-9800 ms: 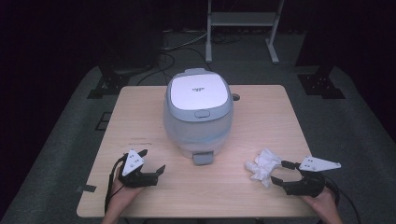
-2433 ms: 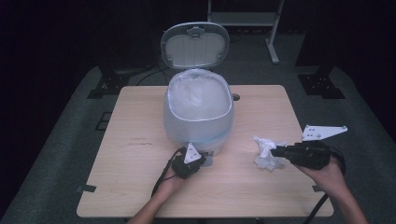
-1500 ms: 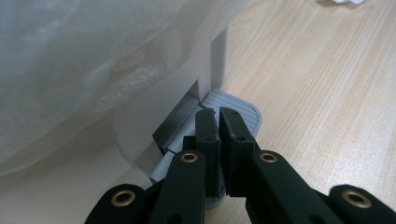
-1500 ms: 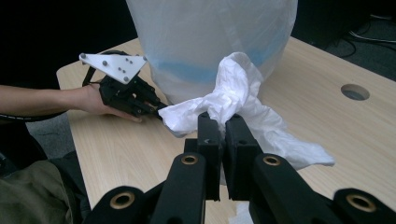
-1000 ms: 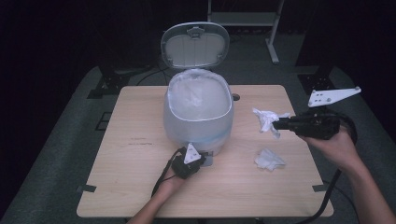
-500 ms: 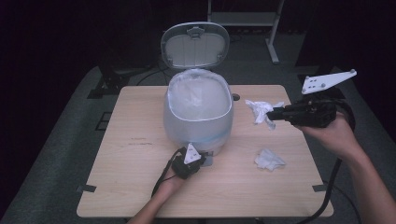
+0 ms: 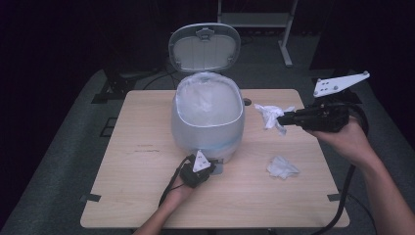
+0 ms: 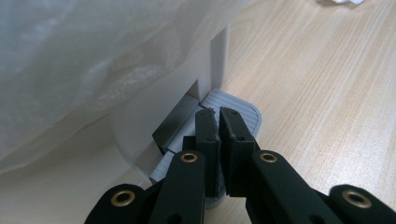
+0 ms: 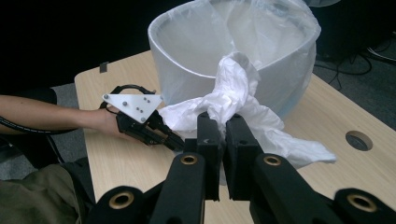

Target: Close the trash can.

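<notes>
1. White crumpled tissue (image 7: 270,116) now hangs in the air from the right gripper (image 7: 283,119), lifted off the wooden table (image 7: 137,161) and carried toward the pedal bin (image 7: 208,117) compared with a second ago.
2. Right gripper jaws are pinched tight on the tissue (image 9: 233,100); it hangs beside the bin's right wall, not yet over the bin's mouth.
3. Left gripper (image 7: 211,169) stays pressed on the grey pedal (image 8: 233,105) at the bin's foot, jaws pressed together with nothing between them.
4. Bin lid (image 7: 204,47) stands upright and open, exposing the white plastic liner (image 7: 208,95).
5. Second crumpled tissue (image 7: 282,167) remains on the table, near the front right.
6. Judgement: the first drop is imminent; one further pick remains.
</notes>
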A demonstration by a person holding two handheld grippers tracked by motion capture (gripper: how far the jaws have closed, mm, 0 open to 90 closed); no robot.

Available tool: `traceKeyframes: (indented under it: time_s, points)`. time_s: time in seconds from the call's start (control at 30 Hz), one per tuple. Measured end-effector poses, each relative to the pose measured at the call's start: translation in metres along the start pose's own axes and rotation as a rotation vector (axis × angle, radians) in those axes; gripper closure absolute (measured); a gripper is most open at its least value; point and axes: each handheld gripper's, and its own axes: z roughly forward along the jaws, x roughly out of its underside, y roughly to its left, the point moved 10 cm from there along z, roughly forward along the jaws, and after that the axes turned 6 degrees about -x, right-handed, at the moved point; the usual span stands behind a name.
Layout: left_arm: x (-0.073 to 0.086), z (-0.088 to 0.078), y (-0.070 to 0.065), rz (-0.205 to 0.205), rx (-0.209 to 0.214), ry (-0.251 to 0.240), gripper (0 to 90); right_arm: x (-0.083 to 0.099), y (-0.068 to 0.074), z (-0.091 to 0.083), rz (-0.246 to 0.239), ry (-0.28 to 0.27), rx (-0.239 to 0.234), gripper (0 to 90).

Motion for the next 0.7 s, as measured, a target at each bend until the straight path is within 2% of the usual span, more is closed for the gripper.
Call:
traceKeyframes:
  time_s: [0.47, 0.7]
  points:
    - [0.0, -0.001, -0.002, -0.011, 0.005, -0.003, 86.7, -0.024, 0.003, 0.01, -0.02, 0.01, -0.017, 85.3]
    - [0.001, -0.001, -0.002, -0.004, 0.003, 0.002, 86.7, -0.036, 0.005, 0.017, -0.036, 0.015, -0.028, 85.3]
